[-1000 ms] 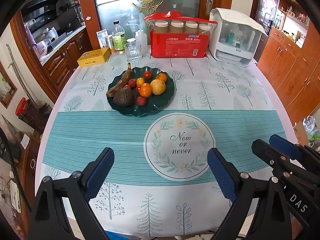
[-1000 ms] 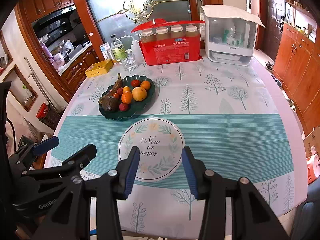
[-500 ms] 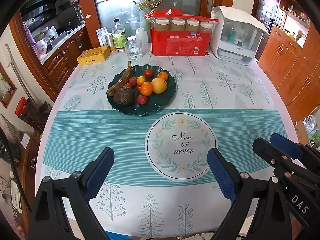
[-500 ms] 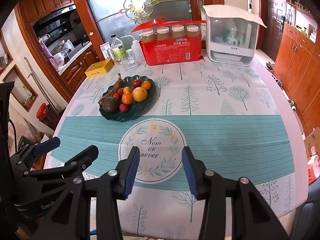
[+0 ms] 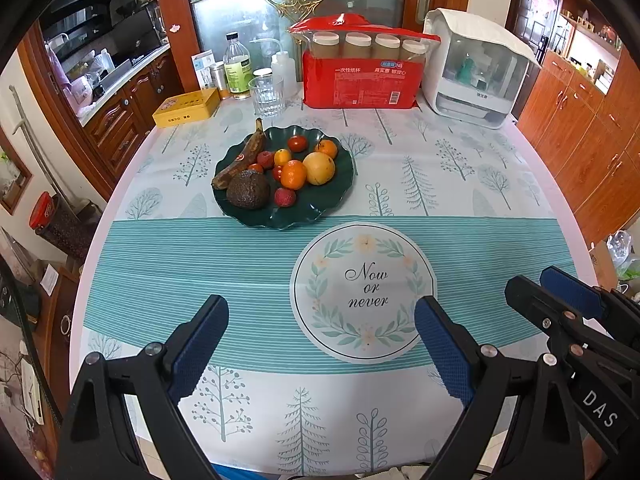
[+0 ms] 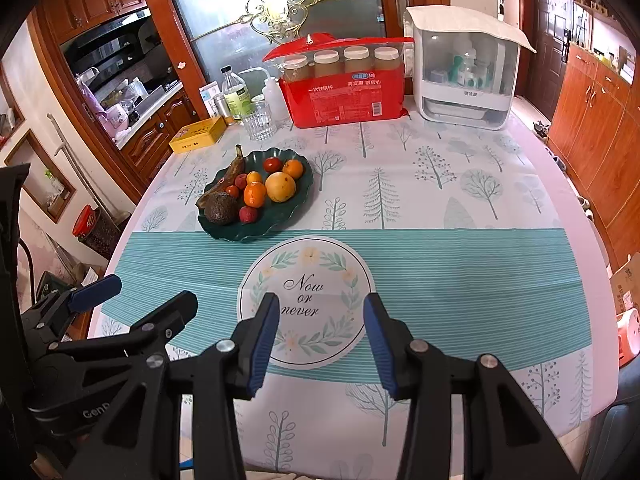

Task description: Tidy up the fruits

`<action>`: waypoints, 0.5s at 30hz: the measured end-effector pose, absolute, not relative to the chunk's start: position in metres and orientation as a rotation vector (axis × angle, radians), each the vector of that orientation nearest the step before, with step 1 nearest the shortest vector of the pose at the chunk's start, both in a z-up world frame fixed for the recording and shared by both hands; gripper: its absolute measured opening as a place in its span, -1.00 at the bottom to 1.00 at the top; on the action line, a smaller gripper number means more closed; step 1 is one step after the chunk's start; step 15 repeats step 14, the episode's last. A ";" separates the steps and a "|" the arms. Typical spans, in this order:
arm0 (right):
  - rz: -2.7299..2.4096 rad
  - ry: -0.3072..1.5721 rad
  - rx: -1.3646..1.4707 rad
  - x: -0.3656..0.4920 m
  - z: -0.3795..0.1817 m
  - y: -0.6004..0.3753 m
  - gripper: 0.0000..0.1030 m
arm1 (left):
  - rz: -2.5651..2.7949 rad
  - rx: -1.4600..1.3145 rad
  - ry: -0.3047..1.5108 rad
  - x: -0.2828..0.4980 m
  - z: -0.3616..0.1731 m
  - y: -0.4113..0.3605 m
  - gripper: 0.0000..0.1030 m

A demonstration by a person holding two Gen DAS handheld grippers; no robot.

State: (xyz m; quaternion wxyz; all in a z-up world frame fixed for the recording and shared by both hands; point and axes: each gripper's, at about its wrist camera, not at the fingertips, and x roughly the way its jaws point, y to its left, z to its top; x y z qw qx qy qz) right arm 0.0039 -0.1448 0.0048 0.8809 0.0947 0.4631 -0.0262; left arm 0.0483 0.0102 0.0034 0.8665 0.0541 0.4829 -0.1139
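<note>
Your left gripper (image 5: 320, 344) gapes wide, your right gripper (image 6: 320, 340) narrower, both empty, tilted down over the cloth's "Now or never" roundel (image 5: 364, 290).

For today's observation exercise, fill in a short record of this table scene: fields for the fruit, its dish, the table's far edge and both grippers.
fruit: banana, avocado, oranges, small red fruits
dish: green plate, holds all the fruit
far edge: glass, red pack, yellow tin
left gripper: open, empty
right gripper: open, empty
</note>
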 end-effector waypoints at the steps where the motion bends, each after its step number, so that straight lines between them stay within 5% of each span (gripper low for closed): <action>1: -0.055 0.964 0.197 0.004 0.005 -0.145 -0.14 | -0.238 0.113 1.011 0.048 0.003 0.010 0.82; 15: -0.053 0.967 0.199 0.005 0.005 -0.146 -0.14 | -0.238 0.114 1.014 0.049 0.003 0.010 0.82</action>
